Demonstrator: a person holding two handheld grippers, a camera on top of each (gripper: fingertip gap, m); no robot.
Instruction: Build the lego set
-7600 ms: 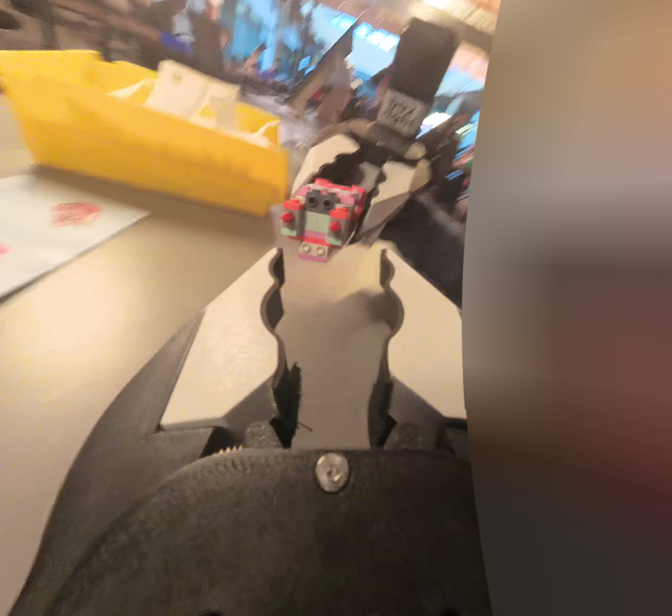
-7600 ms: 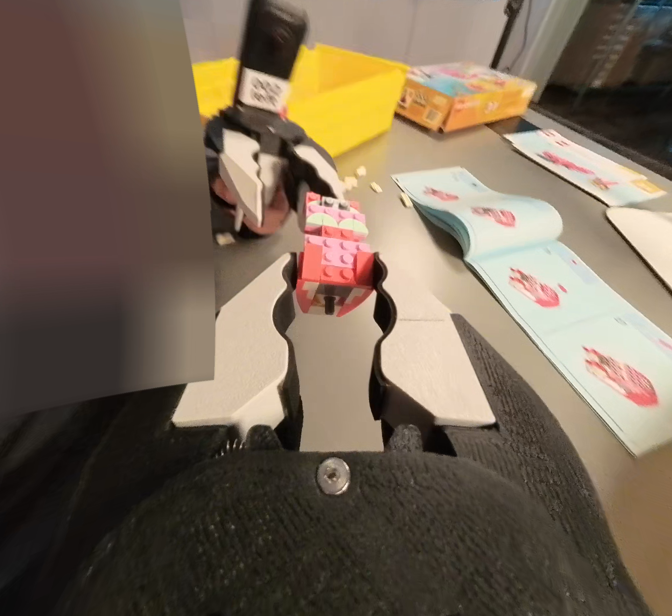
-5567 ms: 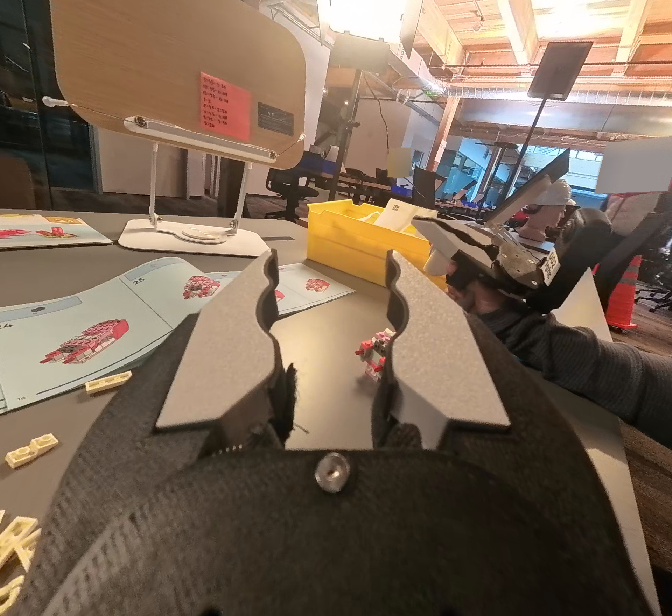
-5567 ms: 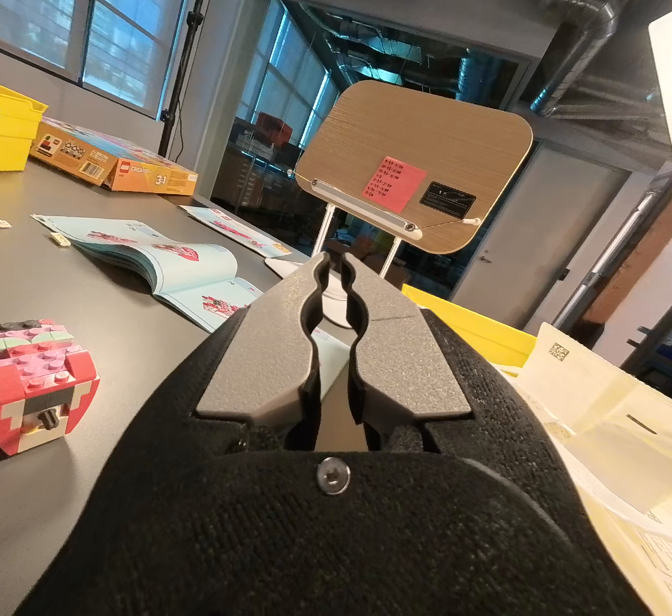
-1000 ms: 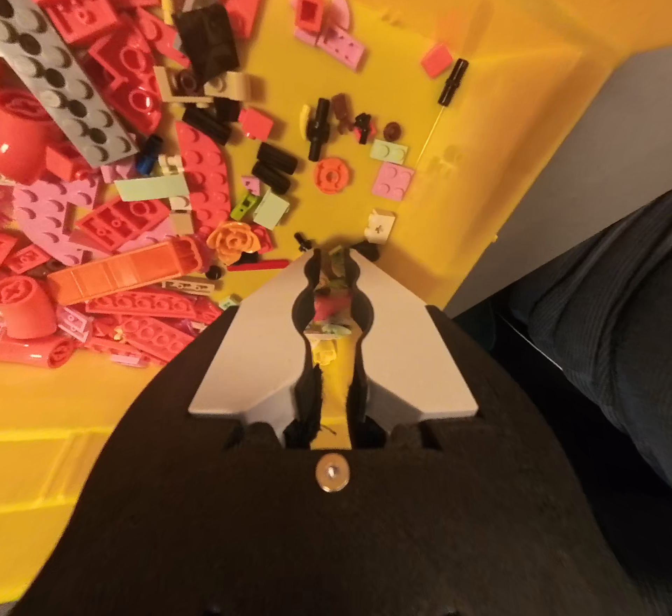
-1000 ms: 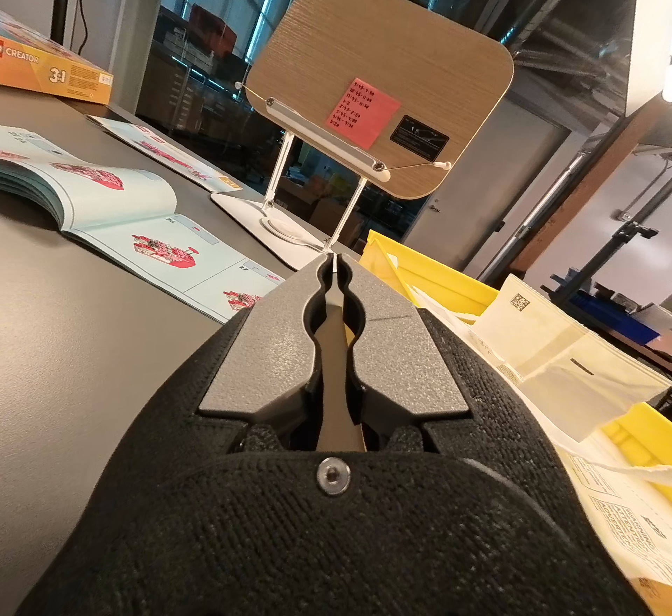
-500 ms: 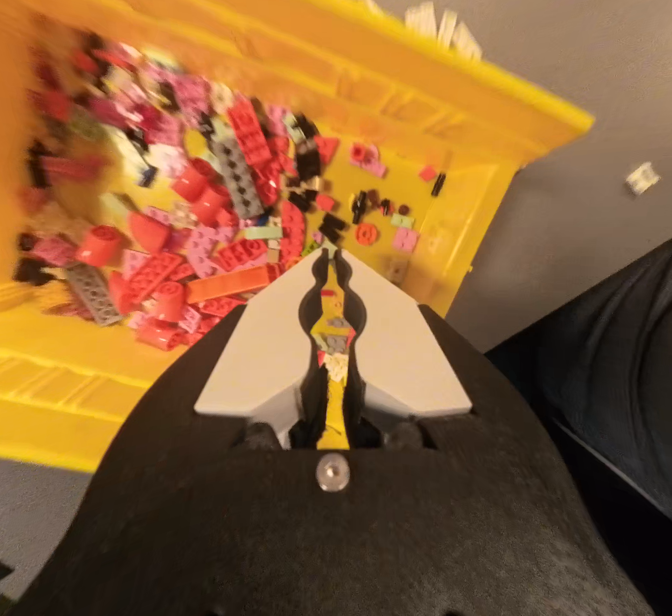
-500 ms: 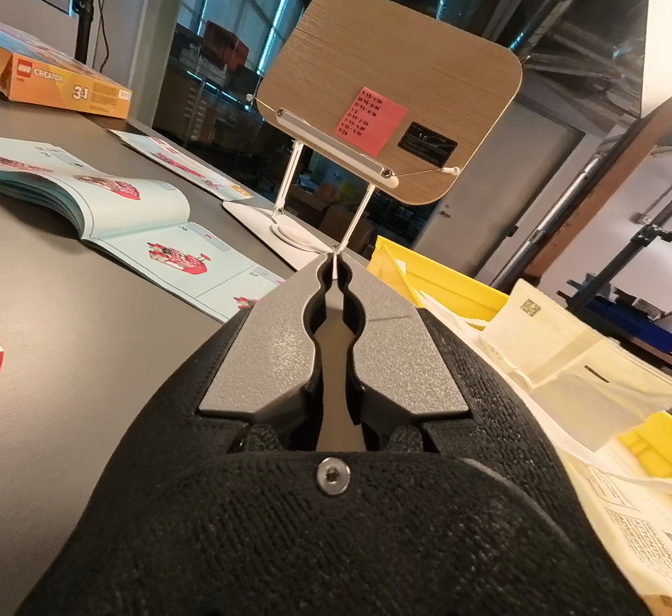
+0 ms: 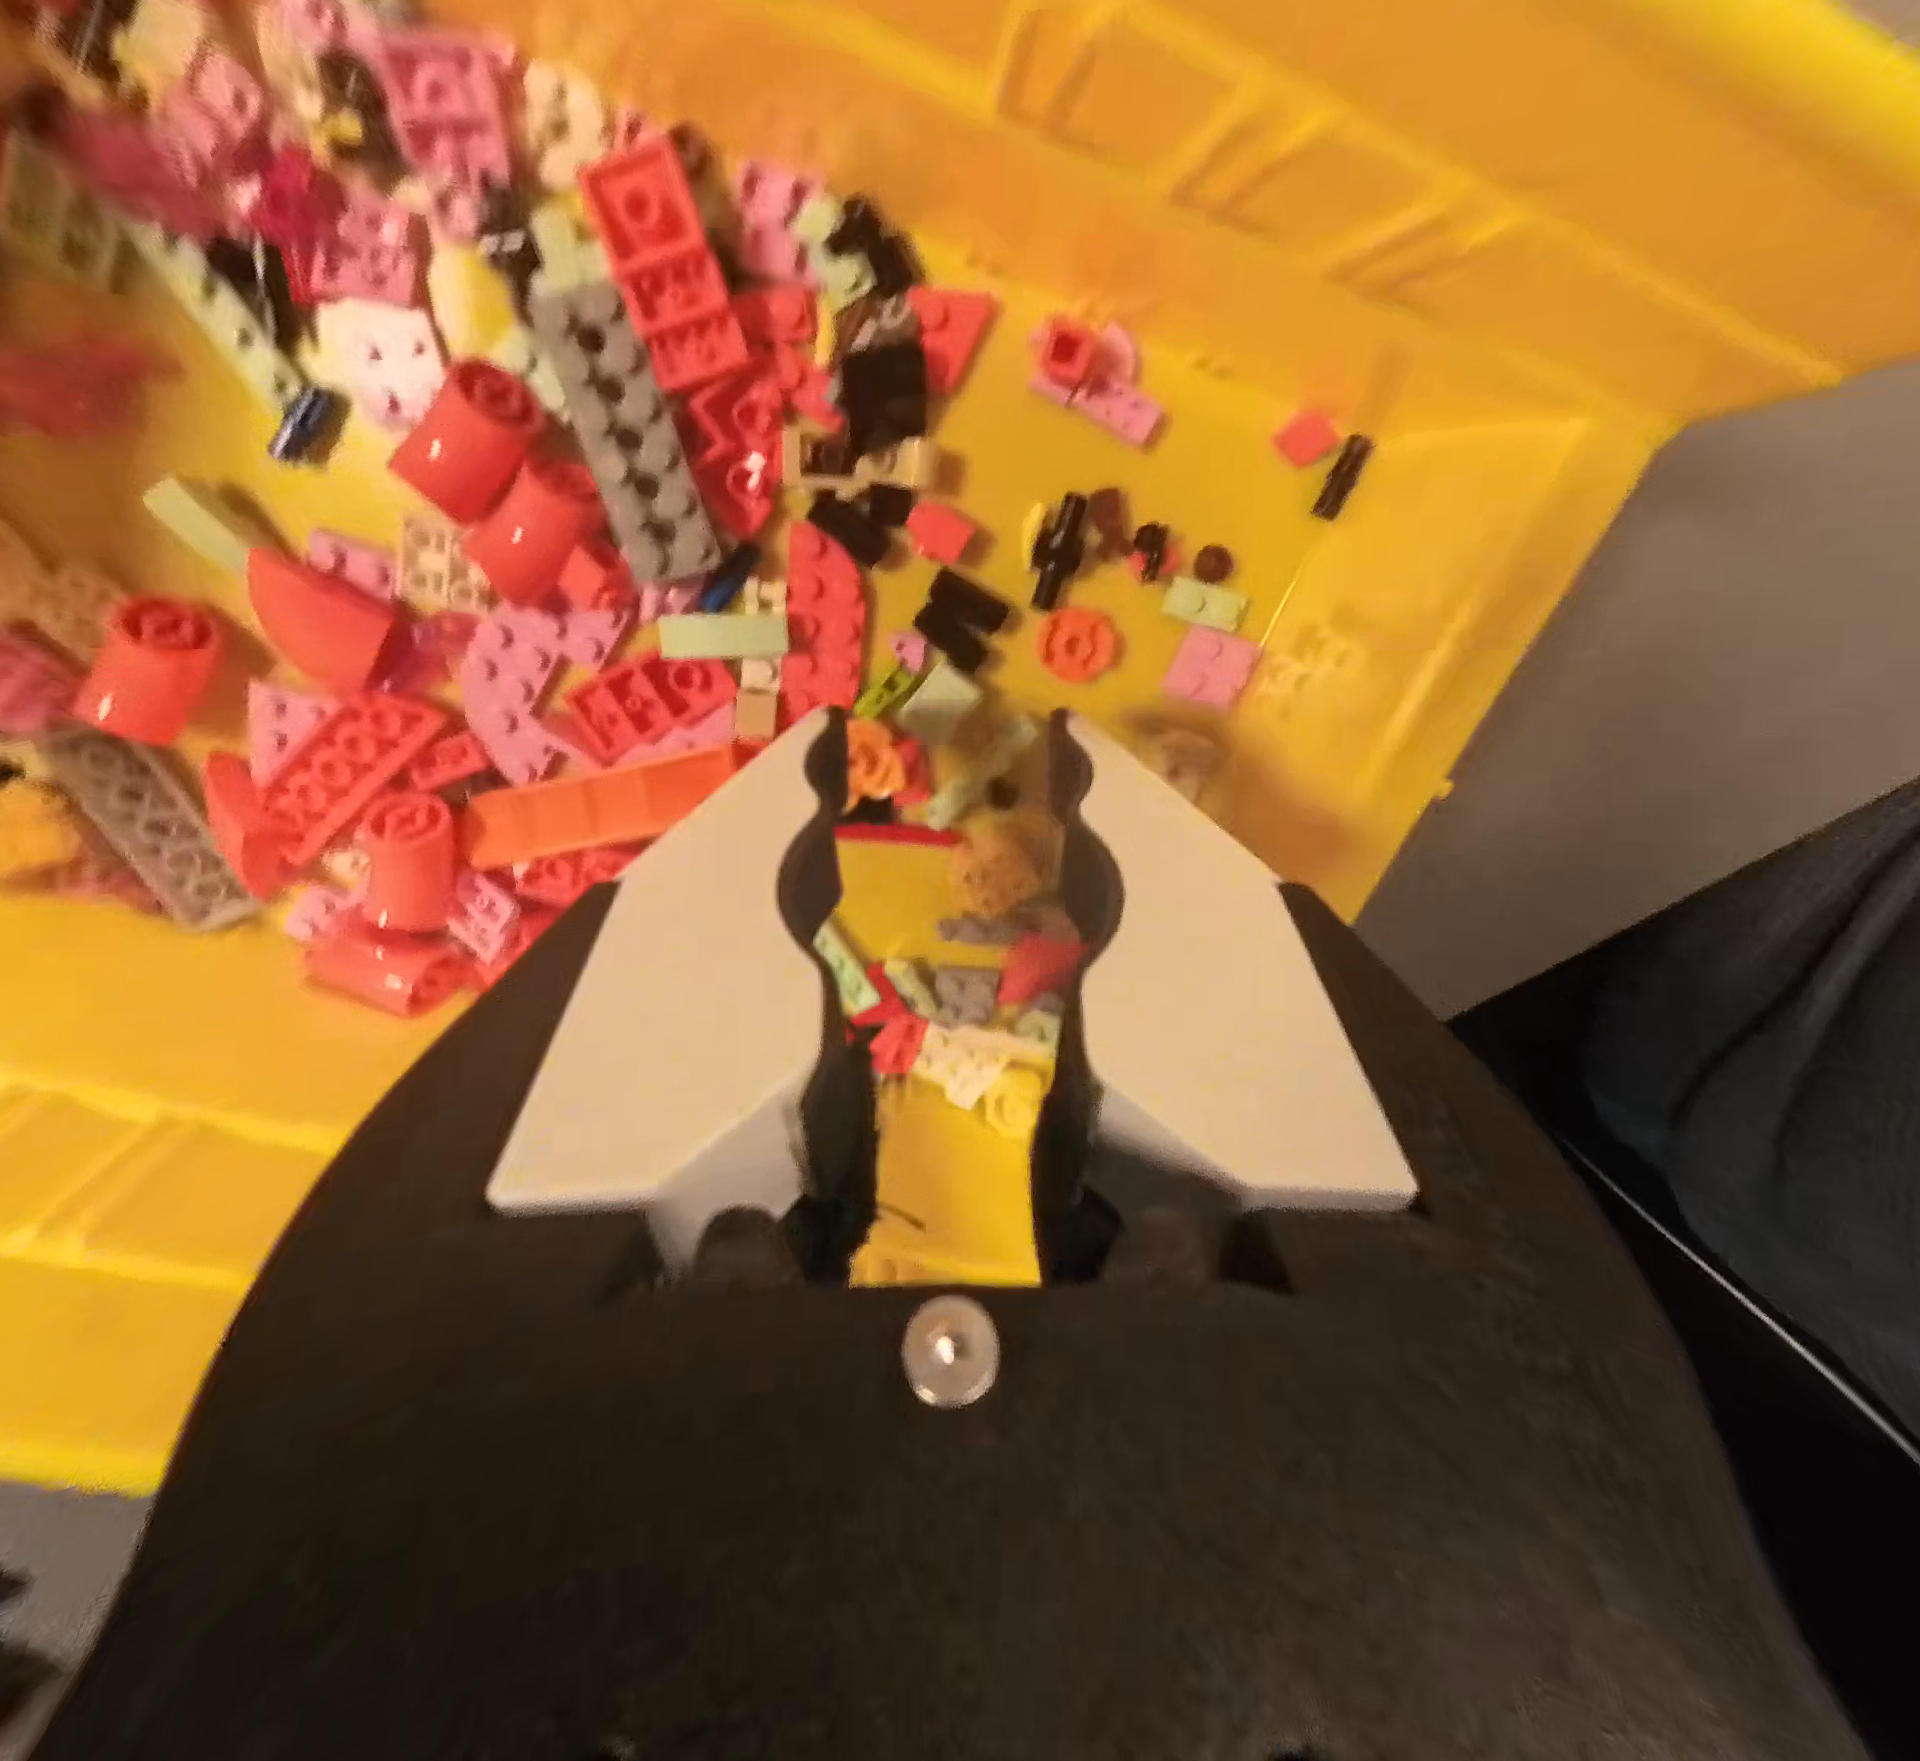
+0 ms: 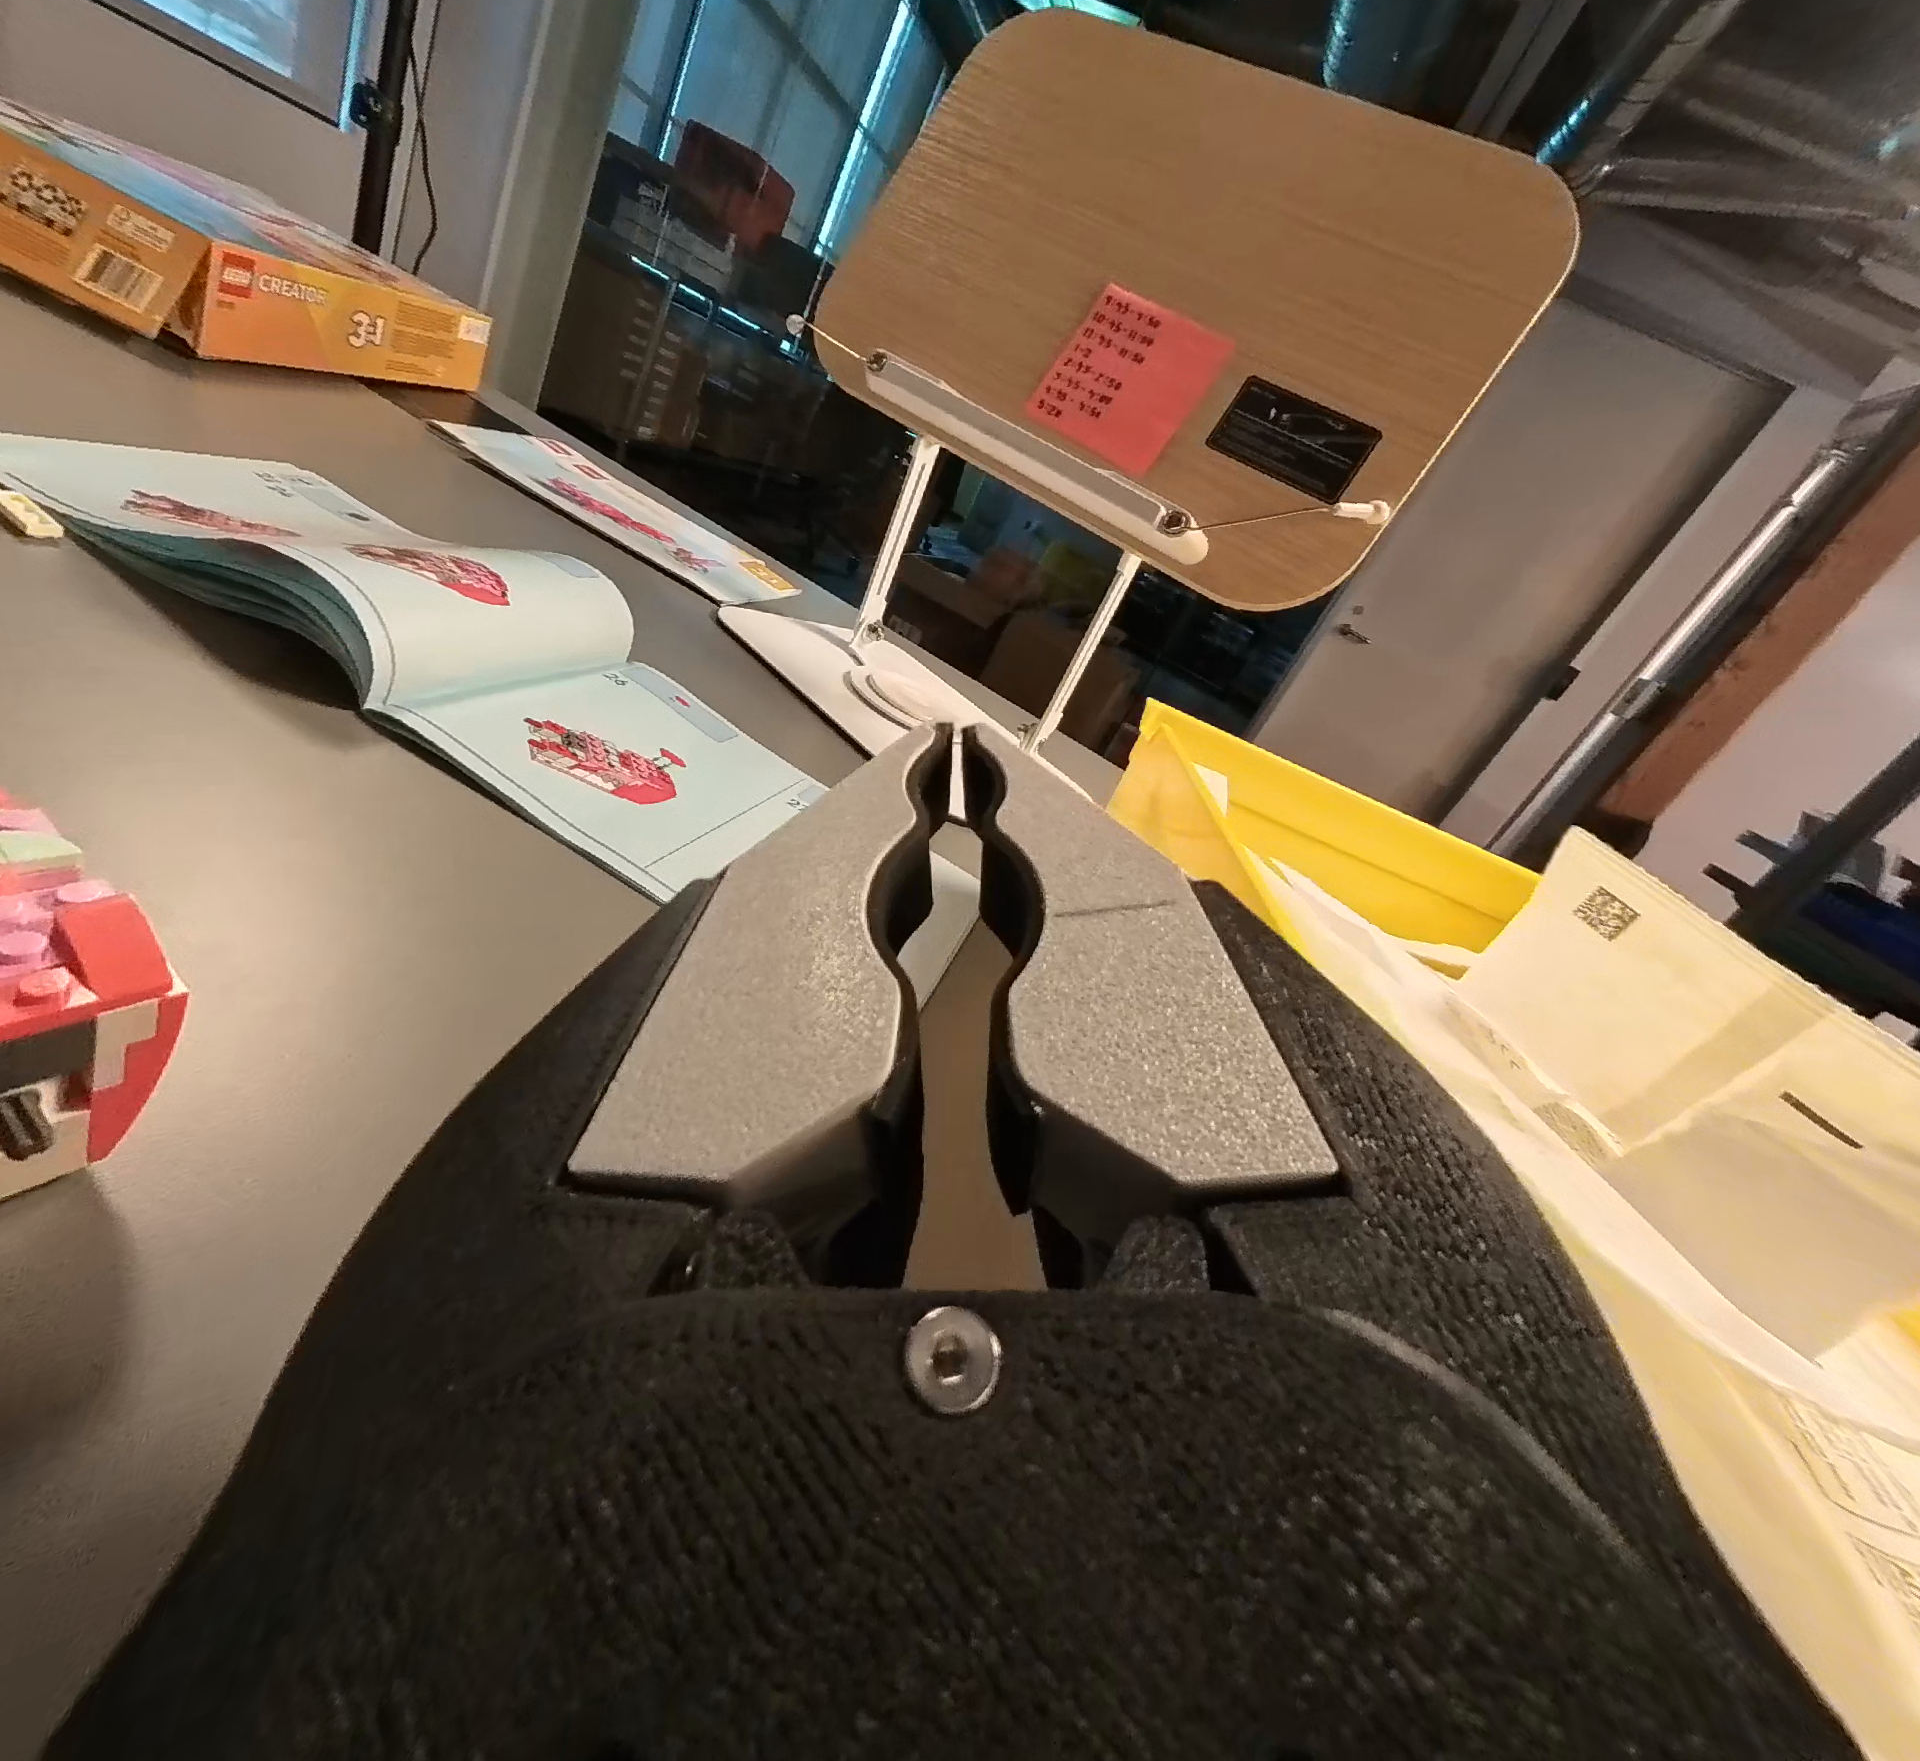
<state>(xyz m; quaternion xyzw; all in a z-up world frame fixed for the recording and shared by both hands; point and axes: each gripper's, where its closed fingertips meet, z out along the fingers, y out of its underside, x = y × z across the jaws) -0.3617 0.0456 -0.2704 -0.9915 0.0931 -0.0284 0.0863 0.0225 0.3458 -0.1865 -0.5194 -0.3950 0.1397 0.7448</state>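
A yellow bin (image 9: 1299,153) fills the left wrist view, its floor strewn with loose red, pink, grey and black bricks (image 9: 623,423). The left gripper (image 9: 940,724) hangs above them with fingers apart and nothing pressed between; an orange flower piece (image 9: 878,761) lies below, just inside the left fingertip. The right gripper (image 10: 951,735) rests low over the dark table (image 10: 260,828), fingers together on nothing, a red-and-pink brick model (image 10: 73,994) well off to its left.
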